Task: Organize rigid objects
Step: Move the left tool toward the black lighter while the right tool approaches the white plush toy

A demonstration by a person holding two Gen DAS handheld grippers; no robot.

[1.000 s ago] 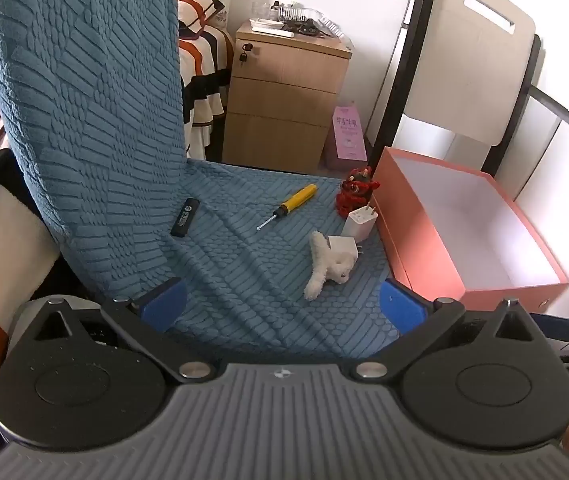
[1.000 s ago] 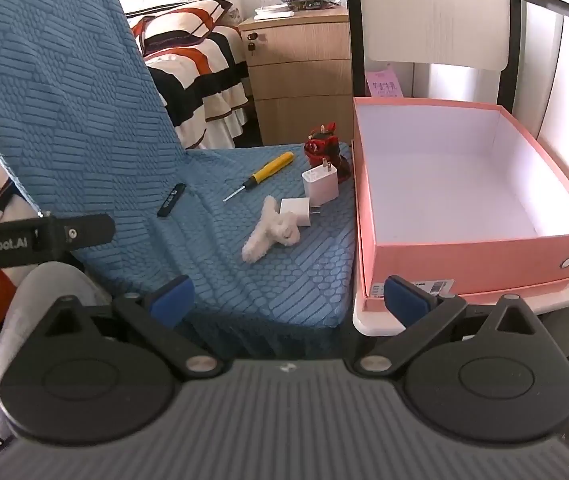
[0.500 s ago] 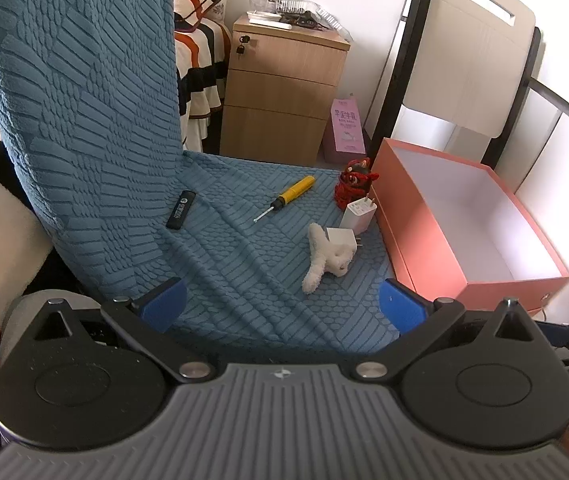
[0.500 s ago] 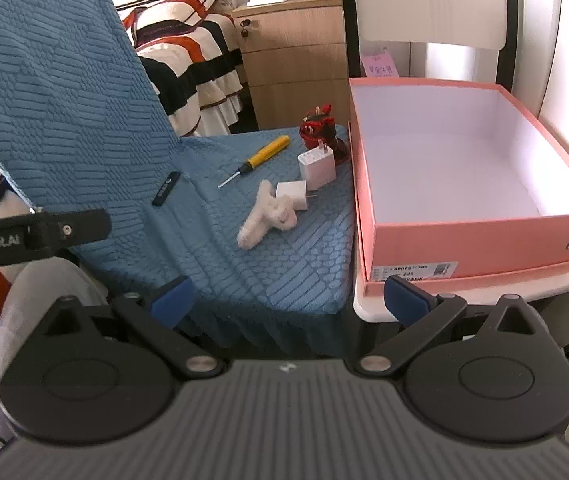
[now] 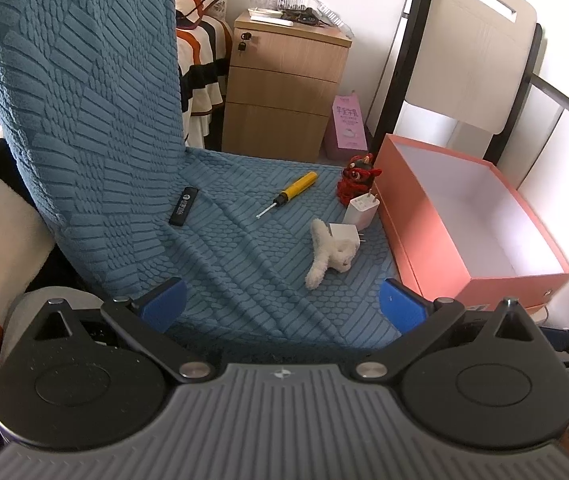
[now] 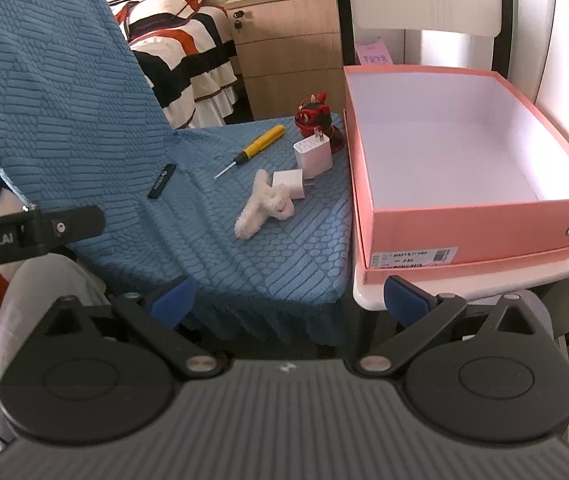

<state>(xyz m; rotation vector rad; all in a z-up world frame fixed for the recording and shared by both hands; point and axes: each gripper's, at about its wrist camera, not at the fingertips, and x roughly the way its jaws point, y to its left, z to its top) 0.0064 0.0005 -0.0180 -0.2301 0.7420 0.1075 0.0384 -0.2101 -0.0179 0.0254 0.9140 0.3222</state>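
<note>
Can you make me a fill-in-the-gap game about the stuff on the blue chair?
1. The screwdriver has a ____ handle.
2. The pink box has ____ inside it.
3. The fluffy toy is ____ in colour.
4. Both the left gripper and right gripper are ____.

Missing words: yellow; nothing; white; open

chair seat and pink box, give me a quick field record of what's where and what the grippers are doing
container: pink box, empty, right of the seat
surface: blue chair cover
items on seat: yellow screwdriver, two white chargers, red figurine, white plush, black stick
left hand-held gripper: open, holding nothing
right hand-held gripper: open, holding nothing
</note>
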